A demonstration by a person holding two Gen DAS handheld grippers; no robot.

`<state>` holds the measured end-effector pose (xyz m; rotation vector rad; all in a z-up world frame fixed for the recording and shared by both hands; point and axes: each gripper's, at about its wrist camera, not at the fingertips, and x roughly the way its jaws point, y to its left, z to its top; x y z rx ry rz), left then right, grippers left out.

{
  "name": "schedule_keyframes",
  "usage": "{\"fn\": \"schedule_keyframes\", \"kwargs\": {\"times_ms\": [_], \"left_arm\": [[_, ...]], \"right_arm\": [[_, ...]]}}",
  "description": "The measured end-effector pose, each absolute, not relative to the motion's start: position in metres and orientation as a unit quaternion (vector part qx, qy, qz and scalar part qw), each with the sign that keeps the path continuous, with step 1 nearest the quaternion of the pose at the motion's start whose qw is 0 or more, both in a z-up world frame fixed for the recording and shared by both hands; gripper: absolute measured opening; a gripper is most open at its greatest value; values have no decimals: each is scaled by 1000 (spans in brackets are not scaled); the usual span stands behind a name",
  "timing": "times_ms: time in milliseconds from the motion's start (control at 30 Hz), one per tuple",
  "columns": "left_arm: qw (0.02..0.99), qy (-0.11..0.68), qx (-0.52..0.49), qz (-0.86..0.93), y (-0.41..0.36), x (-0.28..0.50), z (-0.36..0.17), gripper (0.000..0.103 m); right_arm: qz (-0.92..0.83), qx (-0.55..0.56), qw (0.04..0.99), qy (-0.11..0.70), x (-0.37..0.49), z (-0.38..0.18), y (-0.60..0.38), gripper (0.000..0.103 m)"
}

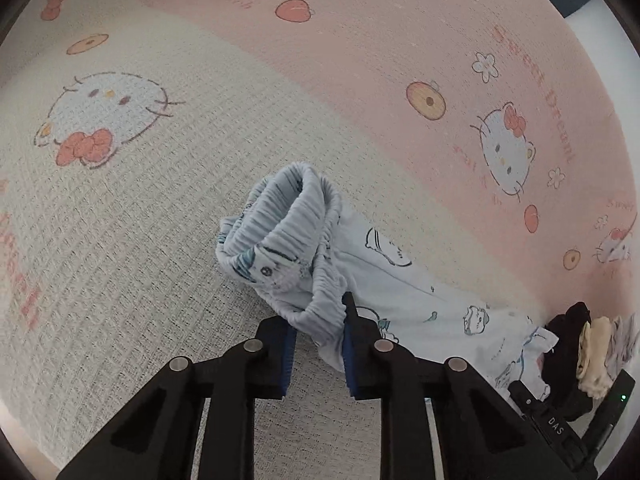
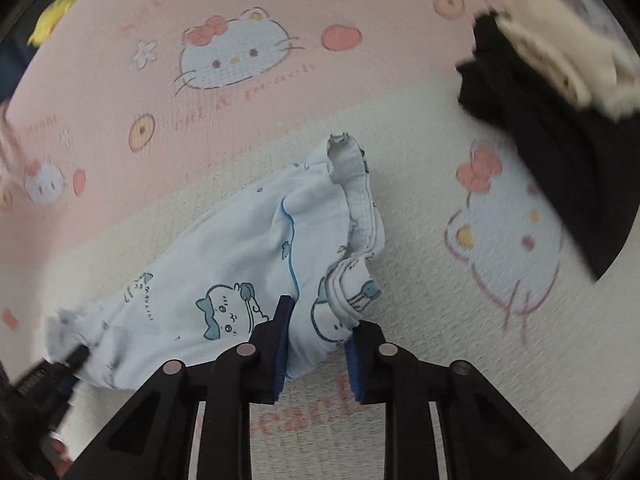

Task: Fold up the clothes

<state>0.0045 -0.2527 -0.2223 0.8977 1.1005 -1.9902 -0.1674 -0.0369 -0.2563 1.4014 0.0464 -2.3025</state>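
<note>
Two grips: left hand-held gripper (image 1: 318,344) pinches pale-blue shorts (image 1: 384,288) waistband; right hand-held gripper (image 2: 320,344) pinches hem.

The pink bed cover (image 1: 400,60) carries the printed words "Sweet Dream" in red. A black device (image 1: 560,424) at the lower right reads "DAS".

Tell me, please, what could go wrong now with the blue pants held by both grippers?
1. The left gripper pinches only the bunched waistband of the pants; it may slip.
2. The right gripper holds a crumpled hem, so folds could turn out uneven.
3. The dark clothes pile lies near; cloth may drag it.
</note>
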Motion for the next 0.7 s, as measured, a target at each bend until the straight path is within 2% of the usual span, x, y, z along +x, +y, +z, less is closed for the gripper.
{"fn": "schedule_keyframes", "kwargs": {"times_ms": [100, 233, 367, 567, 667, 700], "left_arm": [[339, 424, 346, -765, -258, 7, -221, 17], [333, 432, 354, -760, -265, 13, -229, 17], [317, 429, 358, -766, -272, 14, -233, 17], [276, 491, 336, -755, -289, 22, -236, 20], [262, 537, 307, -741, -292, 30, -237, 33], [262, 549, 293, -738, -294, 34, -235, 43]], "right_arm": [[-834, 508, 210, 41, -168, -256, -35, 19], [-814, 546, 198, -3, -176, -269, -18, 19], [-817, 548, 179, 3, -178, -269, -1, 19], [-807, 550, 210, -38, -186, -274, 12, 20], [-792, 558, 223, -107, -189, -277, 25, 31], [-779, 566, 225, -147, -190, -281, 33, 44]]}}
